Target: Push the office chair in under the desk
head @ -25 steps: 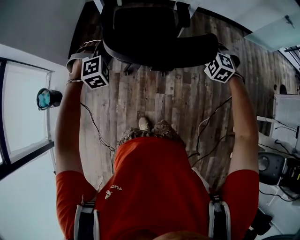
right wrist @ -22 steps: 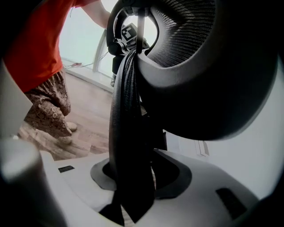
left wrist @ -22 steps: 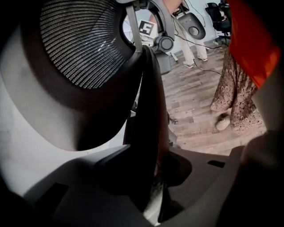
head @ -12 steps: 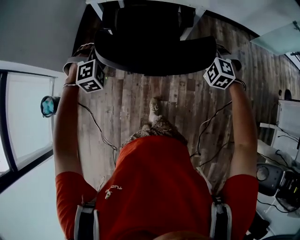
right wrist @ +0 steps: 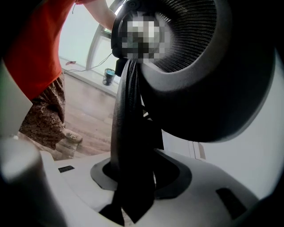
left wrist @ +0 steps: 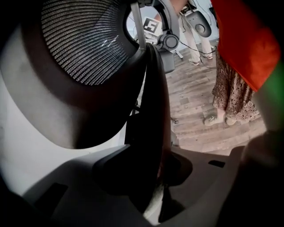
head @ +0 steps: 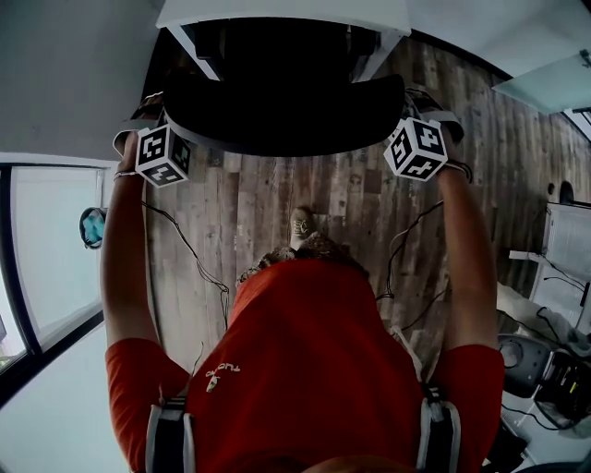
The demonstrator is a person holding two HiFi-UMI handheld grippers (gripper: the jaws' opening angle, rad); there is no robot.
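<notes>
at one desk [head: 277, 11], one office chair [head: 286, 115], tight in left claw [left wrist: 153, 173] and right claw [right wrist: 133, 177]

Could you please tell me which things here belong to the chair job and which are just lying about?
Job: office chair, desk, left tool and right tool, both gripping the backrest.
Lying about: blue cup, floor cables.
</notes>
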